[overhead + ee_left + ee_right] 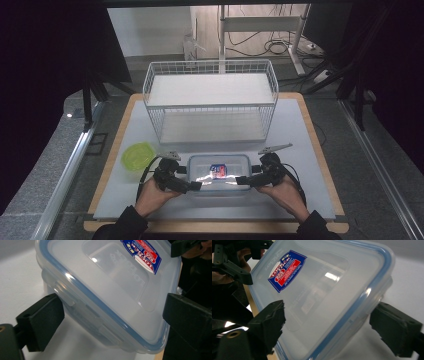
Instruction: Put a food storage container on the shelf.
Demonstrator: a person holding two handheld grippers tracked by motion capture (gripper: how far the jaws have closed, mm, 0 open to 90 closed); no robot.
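Observation:
A clear plastic container (218, 172) with a blue-rimmed lid and a red and blue label lies on the white mat near the front edge. My left gripper (192, 185) is at its left front corner. In the left gripper view the corner of the container (107, 287) lies between the two jaws, which sit right against it; whether they press I cannot tell. My right gripper (241, 181) is at the right front corner. There the container (324, 290) fills the space between the wide-set jaws, with a thin gap at the right fingertip (392, 327).
A white wire basket rack (210, 100) with two shelves stands behind the container. A yellow-green round lidded tub (137, 156) sits at the left. The wooden table edge (320, 150) frames the white mat.

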